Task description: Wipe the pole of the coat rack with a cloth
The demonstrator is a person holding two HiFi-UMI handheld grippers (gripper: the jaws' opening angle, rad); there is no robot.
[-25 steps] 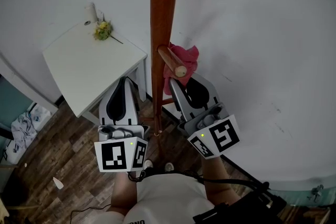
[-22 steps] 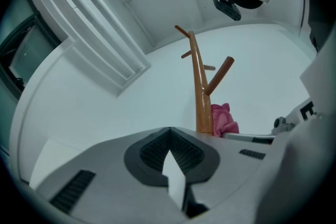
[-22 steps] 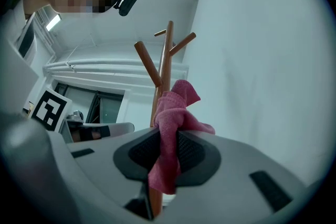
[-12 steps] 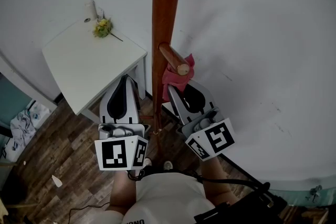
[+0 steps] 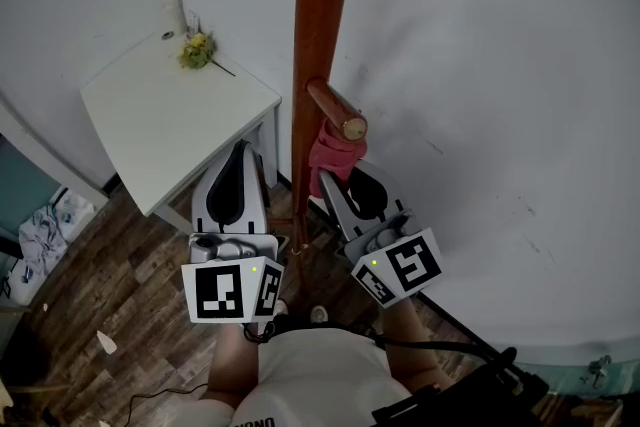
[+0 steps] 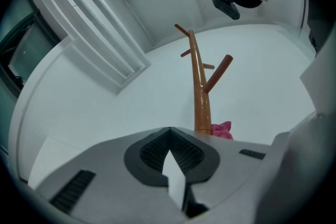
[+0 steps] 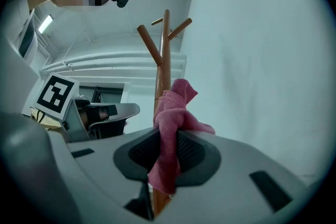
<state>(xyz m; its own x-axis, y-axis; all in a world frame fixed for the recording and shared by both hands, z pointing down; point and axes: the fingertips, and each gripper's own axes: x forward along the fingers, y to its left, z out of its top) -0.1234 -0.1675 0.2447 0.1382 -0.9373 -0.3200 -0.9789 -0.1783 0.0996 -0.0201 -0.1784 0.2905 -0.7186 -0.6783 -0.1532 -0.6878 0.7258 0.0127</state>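
Here the pink cloth [image 5: 333,155], bunched up, presses against the wooden pole [image 5: 315,65] just below a peg [image 5: 335,112], pinched in the right gripper [image 5: 338,179]. The left gripper [image 6: 169,139], jaws pressed together, hangs beside the pole, near a white table [image 5: 160,130].

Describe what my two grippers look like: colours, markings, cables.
Both the left gripper and right gripper have pale grey wedge-shaped shells with black oval insets and black ribbed pads. Each carries a white cube printed with black square markers and a small green light. A black cable trails by the white top.
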